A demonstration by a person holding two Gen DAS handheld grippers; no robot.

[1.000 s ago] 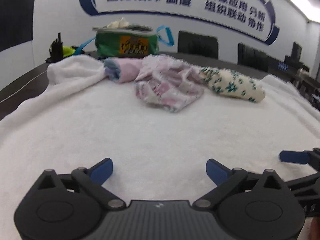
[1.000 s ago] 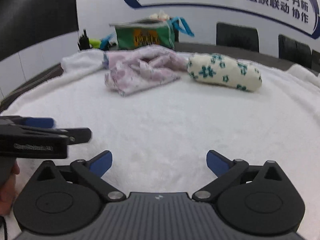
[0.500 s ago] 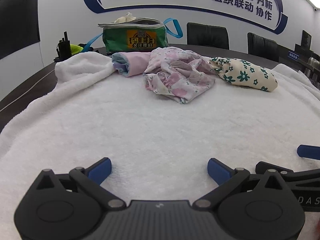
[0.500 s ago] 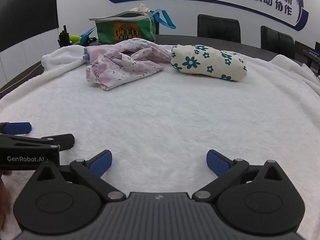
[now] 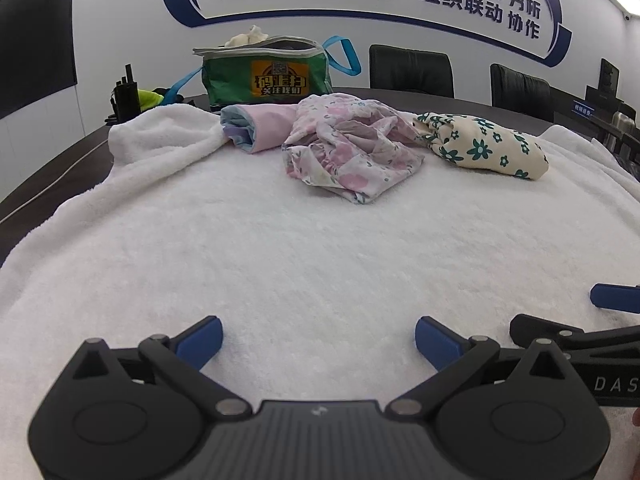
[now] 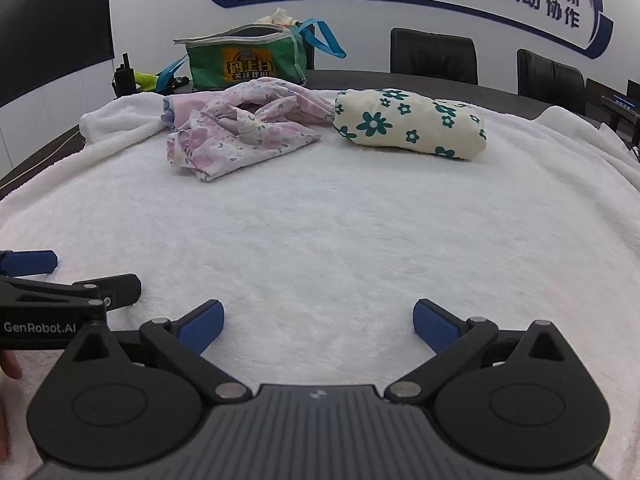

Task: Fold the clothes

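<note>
A crumpled pink floral garment (image 5: 352,148) (image 6: 240,132) lies at the far side of the white fleece blanket (image 5: 280,248) (image 6: 340,232). Right of it rests a folded cream garment with green flowers (image 5: 484,146) (image 6: 412,122). Behind the crumpled one on the left sits a rolled pink garment (image 5: 260,126) (image 6: 176,110). My left gripper (image 5: 318,338) hovers low over the near blanket, open and empty. My right gripper (image 6: 318,324) hangs beside it, also open and empty. Each gripper shows at the edge of the other's view, the right gripper (image 5: 616,312) and the left gripper (image 6: 76,276).
A green bag with blue straps (image 5: 266,74) (image 6: 248,62) stands behind the clothes on the dark table (image 5: 48,176). Black radios (image 5: 126,96) stand at the far left. Black office chairs (image 5: 412,70) (image 6: 434,56) line the wall.
Both wrist views have steadied and shifted slightly, so the clothes pile sits a little differently in frame. Both grippers stay open and empty near the front of the blanket.
</note>
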